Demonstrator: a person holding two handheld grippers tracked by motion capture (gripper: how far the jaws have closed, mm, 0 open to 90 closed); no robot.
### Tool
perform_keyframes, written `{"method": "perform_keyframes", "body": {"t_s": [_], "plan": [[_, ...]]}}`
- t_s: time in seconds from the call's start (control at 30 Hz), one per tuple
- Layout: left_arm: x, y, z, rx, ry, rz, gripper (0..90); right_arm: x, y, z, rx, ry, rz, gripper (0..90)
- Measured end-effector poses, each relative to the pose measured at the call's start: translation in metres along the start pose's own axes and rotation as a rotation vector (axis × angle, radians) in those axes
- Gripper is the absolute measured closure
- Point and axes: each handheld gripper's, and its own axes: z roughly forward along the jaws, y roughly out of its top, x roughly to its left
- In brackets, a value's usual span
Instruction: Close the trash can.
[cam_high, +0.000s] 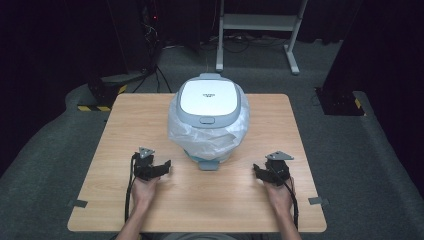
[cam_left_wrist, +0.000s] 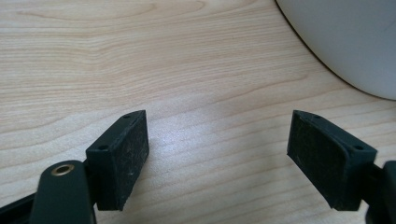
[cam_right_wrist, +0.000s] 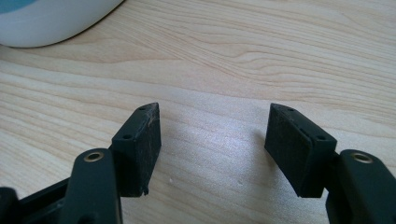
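Observation:
A white and grey lidded bin (cam_high: 207, 102) with a clear plastic bag liner (cam_high: 182, 130) bunched around its body stands at the table's centre, lid closed. My left gripper (cam_high: 161, 168) rests low over the wood to the bin's front left, open with nothing between its pads (cam_left_wrist: 122, 158). The bin's white wall (cam_left_wrist: 350, 42) curves in at the upper right of the left gripper view. My right gripper (cam_high: 258, 170) sits to the bin's front right, open and empty, with the bin's base (cam_right_wrist: 51, 21) at the upper left of its view.
The wooden table (cam_high: 125, 125) has bare surface on both sides of the bin and in front of it. Tape tabs (cam_high: 77, 203) mark its front corners. A metal stand (cam_high: 257, 22) and cables lie on the dark floor beyond the far edge.

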Motion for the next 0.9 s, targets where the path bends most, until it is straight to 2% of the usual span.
{"method": "perform_keyframes", "body": {"t_s": [0.6, 0.73, 0.77, 0.9], "plan": [[0.0019, 0.0042, 0.0072, 0.002, 0.034, 0.026, 21.2, 0.0, 0.0, 0.0, 0.002, 0.005, -0.004, 35.6], [0.0, 0.0042, 0.0077, 0.007, 0.047, 0.039, 21.8, 0.0, 0.0001, 0.0002, 0.004, 0.004, -0.002, 33.2], [-0.0023, 0.0044, 0.0085, 0.014, 0.065, 0.057, 21.8, 0.0, 0.0001, 0.0004, 0.004, 0.003, -0.001, 31.9], [-0.0036, 0.0044, 0.009, 0.017, 0.075, 0.064, 21.5, -0.0003, 0.0003, 0.0009, 0.008, -0.001, 0.004, 28.7]]}}
